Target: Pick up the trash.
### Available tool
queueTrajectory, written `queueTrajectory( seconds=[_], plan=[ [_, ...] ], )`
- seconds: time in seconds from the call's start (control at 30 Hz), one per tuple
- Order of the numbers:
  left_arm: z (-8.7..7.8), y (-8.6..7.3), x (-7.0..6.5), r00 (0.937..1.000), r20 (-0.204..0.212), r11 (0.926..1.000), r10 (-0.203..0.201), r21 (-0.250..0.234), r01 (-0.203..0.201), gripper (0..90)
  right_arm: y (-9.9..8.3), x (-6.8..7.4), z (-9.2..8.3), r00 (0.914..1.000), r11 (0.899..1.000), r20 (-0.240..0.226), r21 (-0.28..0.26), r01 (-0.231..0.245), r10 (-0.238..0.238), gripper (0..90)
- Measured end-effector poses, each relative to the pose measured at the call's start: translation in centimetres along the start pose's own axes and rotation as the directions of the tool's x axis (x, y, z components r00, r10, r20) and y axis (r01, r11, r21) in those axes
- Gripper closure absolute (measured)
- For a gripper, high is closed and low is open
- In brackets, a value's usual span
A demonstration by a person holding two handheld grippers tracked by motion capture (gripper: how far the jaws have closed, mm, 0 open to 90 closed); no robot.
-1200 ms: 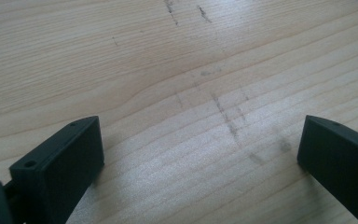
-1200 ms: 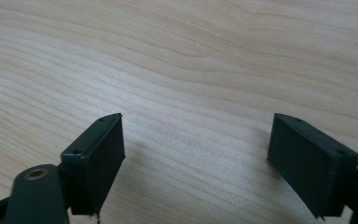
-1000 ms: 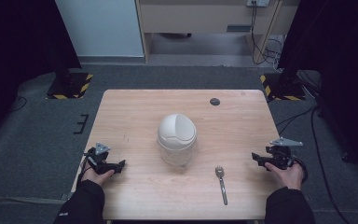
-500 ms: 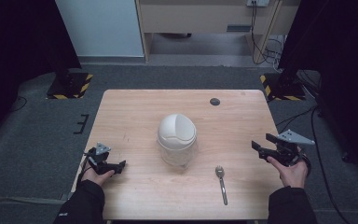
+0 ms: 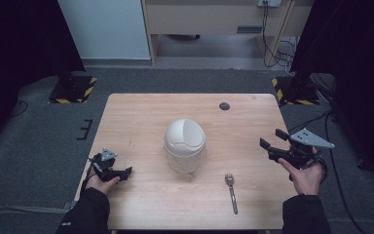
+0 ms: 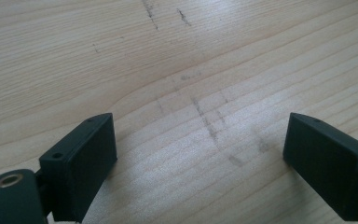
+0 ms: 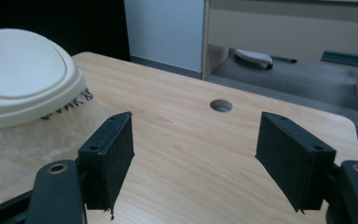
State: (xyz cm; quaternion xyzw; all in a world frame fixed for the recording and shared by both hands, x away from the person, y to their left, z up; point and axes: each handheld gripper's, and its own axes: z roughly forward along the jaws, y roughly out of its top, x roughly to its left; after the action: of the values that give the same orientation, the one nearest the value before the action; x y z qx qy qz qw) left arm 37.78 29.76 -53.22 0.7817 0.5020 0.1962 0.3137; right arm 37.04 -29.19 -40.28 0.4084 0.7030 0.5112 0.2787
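My left gripper (image 5: 126,171) rests low on the near left of the table (image 5: 141,117), jaws apart with only bare wood between them in the left gripper view; they have just been closing a little from their widest, on nothing. My right gripper (image 5: 271,141) is held above the near right edge, jaws wide and empty, pointing left toward the middle of the table; its grey plate (image 5: 311,139) sits on top and my right hand (image 5: 306,176) grips it from the near side, palm turned inward.

The small bin (image 5: 185,145), with a domed white lid (image 7: 23,74) over a clear plastic-lined body, stands upright at the table's centre, well apart from both grippers; in the right gripper view it lies to the left of the jaws, not between them. A fork (image 5: 231,190) lies flat on the near side, between the bin and my right hand, tines toward the bin.

I judge this the opening step: an approach, with nothing yet grasped. The next move, as I read it, calls for lowering the right gripper onto the fork handle, which lies thin and flat and needs a low, squared pinch, or carrying it left to the bin. My left forearm (image 5: 85,214) lies along the near edge, wrist low.
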Motion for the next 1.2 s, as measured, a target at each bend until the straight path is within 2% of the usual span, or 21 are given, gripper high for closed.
queueTrajectory(
  seconds=[0.4,0.57,0.7,0.83,0.87,1.13,1.2],
  plan=[
    [0.4,-0.2,-0.6,1.0,0.002,0.9999,0.007,-0.014,-0.007,0.8,2.6,1.3,-0.4,0.9987,0.997,-0.049,-0.077,0.008,-0.012,26.3],
    [0.4,-0.2,-0.6,1.0,-0.001,0.9999,0.008,-0.015,-0.008,0.0,4.0,2.2,-0.1,0.9954,0.992,-0.091,-0.127,0.02,-0.031,26.1],
    [0.5,-0.2,-0.7,1.0,-0.002,0.9999,0.005,-0.014,-0.005,0.0,5.1,3.0,0.5,0.9907,0.99,-0.127,-0.136,0.033,-0.051,23.2],
    [0.5,-0.2,-0.7,1.0,-0.002,0.9999,0.005,-0.014,-0.005,0.0,5.9,3.7,1.1,0.9878,0.989,-0.143,-0.142,0.042,-0.062,20.9],
    [0.5,-0.2,-0.7,1.0,-0.002,0.9999,0.005,-0.014,-0.005,0.0,6.5,4.2,1.5,0.9848,0.988,-0.158,-0.144,0.048,-0.071,19.7],
    [0.5,-0.2,-0.7,1.0,-0.002,0.9999,0.005,-0.014,-0.005,0.0,8.3,6.1,3.0,0.9743,0.987,-0.194,-0.133,0.089,-0.114,18.8],
    [0.4,-0.2,-0.7,1.0,-0.002,0.9999,0.005,-0.014,-0.005,0.0,8.7,6.5,3.4,0.9707,0.988,-0.217,-0.135,0.075,-0.103,18.6]
  ],
)
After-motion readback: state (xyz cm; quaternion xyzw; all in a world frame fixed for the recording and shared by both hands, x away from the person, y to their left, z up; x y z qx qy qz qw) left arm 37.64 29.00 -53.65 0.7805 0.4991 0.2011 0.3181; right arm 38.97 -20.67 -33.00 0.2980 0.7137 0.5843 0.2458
